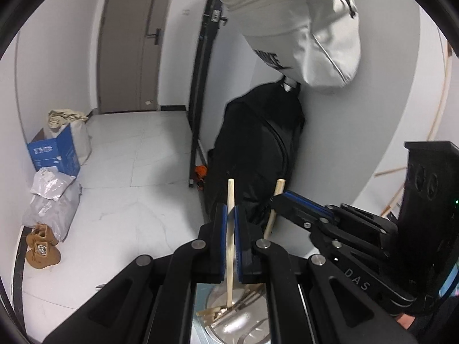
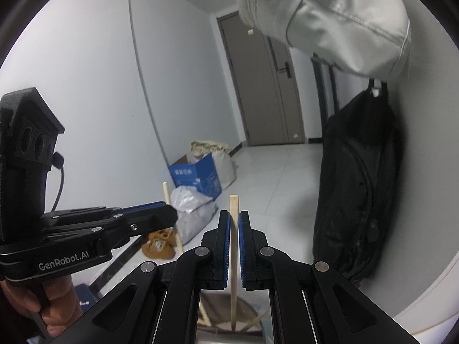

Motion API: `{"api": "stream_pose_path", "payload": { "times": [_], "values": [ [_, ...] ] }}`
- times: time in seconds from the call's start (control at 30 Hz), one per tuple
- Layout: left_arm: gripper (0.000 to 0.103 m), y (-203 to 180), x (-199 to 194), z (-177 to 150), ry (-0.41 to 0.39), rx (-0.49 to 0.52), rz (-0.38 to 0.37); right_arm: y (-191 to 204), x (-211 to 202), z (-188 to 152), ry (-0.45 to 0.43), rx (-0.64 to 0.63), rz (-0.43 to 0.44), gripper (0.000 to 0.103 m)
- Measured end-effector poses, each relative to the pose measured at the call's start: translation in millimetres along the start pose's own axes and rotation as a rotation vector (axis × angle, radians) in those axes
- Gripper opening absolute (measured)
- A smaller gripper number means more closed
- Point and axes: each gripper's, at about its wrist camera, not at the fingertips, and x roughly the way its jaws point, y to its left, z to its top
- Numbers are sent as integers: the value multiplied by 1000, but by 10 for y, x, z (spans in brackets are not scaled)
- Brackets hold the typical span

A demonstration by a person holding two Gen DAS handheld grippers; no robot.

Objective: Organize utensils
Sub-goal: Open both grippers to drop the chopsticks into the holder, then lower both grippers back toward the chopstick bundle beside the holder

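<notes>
My left gripper (image 1: pixel 231 209) is shut on a light wooden chopstick (image 1: pixel 230 246) that stands nearly upright, its lower end in a shiny metal bowl (image 1: pixel 246 324) holding several wooden and metal utensils. My right gripper (image 2: pixel 234 215) is shut on a second wooden chopstick (image 2: pixel 234 261), also upright, its lower tip reaching down into a container (image 2: pixel 249 315) below. Each gripper shows in the other's view: the right one (image 1: pixel 282 197) with its chopstick (image 1: pixel 274 209), the left one (image 2: pixel 169 209) with its chopstick (image 2: pixel 172 218). The two grippers are close side by side.
A black bag (image 1: pixel 258 154) and a white bag (image 1: pixel 309 28) hang on the wall right ahead. On the tiled floor at left are a blue box (image 1: pixel 54 152), grey parcels (image 1: pixel 54 197) and brown shoes (image 1: pixel 41 246). A grey door (image 1: pixel 129 43) is at the back.
</notes>
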Motion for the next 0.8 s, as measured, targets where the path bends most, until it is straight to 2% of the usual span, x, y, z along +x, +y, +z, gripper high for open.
{"api": "stream_pose_path", "payload": {
  "times": [0.27, 0.3, 0.33, 0.37, 0.4, 0.47, 0.5, 0.53, 0.57, 0.63, 0.7, 0.8],
  "values": [
    [1, 86, -61, 28, 30, -51, -69, -58, -48, -84, 57, 46, 54, 10],
    [2, 91, -88, 35, 27, -51, -63, -69, -81, -78, 57, 51, 46, 16],
    [2, 94, -123, 45, 23, -50, -49, -83, -121, -80, 57, 55, 35, 26],
    [3, 92, -155, 57, 20, -46, -44, -94, -163, -83, 53, 62, 33, 29],
    [9, 86, -181, 67, 20, -45, -33, -119, -212, -91, 43, 69, 31, 31],
    [26, 80, -234, 70, 12, -53, -13, -126, -294, -92, 34, 74, 14, 36],
    [40, 84, -261, 65, 4, -59, -11, -138, -335, -95, 30, 80, 6, 41],
    [47, 88, -305, 63, -14, -70, -3, -143, -392, -103, 25, 86, 3, 42],
    [47, 79, -350, 62, -32, -75, 18, -149, -442, -108, 19, 90, -5, 43],
    [48, 50, -405, 59, -49, -71, 60, -137, -526, -134, 14, 89, -20, 52],
    [48, 37, -433, 62, -50, -71, 75, -113, -615, -163, 2, 81, -39, 57],
    [57, 27, -494, 48, -49, -81, 105, -69, -722, -196, -1, 83, -34, 58]
  ]
}}
